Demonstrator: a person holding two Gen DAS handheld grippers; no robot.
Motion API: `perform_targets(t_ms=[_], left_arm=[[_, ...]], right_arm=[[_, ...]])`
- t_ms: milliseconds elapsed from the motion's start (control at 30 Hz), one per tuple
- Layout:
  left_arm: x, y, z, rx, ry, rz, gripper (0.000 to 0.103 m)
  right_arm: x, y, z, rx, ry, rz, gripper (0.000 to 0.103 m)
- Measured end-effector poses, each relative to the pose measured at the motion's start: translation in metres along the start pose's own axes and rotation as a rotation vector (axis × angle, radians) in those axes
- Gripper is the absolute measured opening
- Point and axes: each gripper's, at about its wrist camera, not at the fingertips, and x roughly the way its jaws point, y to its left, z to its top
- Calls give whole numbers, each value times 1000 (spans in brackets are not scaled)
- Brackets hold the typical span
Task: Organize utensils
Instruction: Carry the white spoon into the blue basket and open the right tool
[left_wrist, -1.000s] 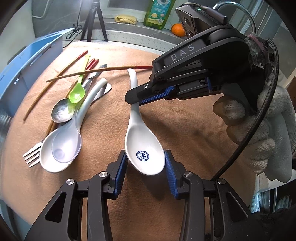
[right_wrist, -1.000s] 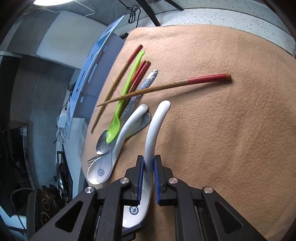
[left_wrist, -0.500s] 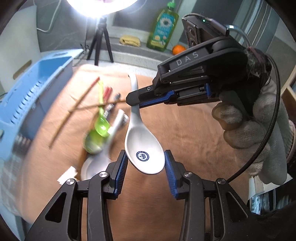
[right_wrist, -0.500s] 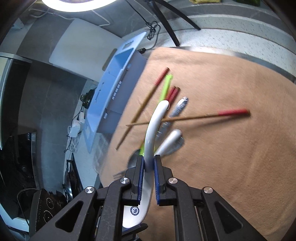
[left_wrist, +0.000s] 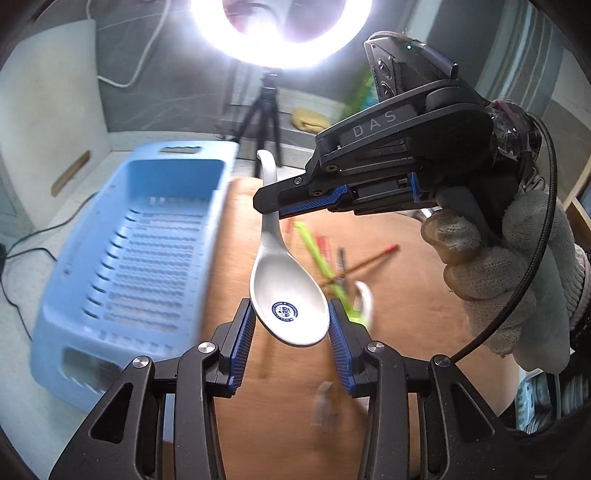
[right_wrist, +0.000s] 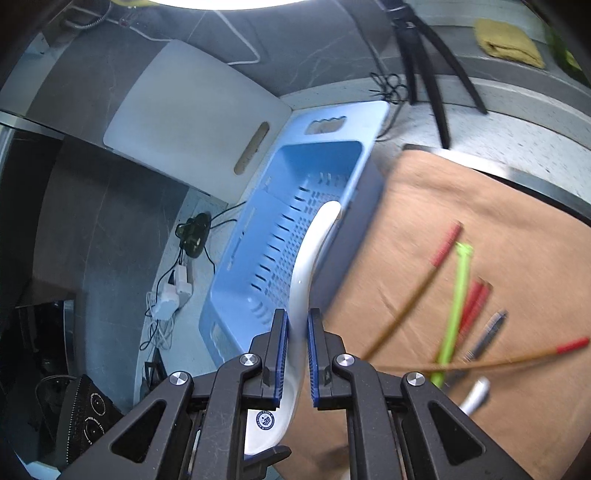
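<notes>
A white ceramic spoon with a blue emblem hangs in the air between both grippers. My left gripper is shut on its bowl, a pad against each side. My right gripper, held by a gloved hand, is shut on the handle. In the right wrist view the curved handle of the spoon rises out of the right gripper over the near edge of a light blue slotted basket. In the left wrist view the basket lies to the left with nothing in it.
On the brown cloth lie a green spoon, red-tipped chopsticks and other blurred cutlery. A white cutting board leans behind the basket. A tripod under a ring light stands at the back. Cables and plugs lie on the counter.
Both grippers have lifted the white spoon off the cloth and carried it left to the blue basket. The pile of utensils now lies to the right.
</notes>
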Motion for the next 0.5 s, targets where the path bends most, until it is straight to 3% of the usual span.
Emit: perform_targets(t_ms=[267,500], left_arm=[[11,62,13,-11,33,22,38],[20,87,14,-31,54,34,38]], right_arm=[[56,29,34,-15,13,-45,10],[84,37,48,-26,29,-73,10]])
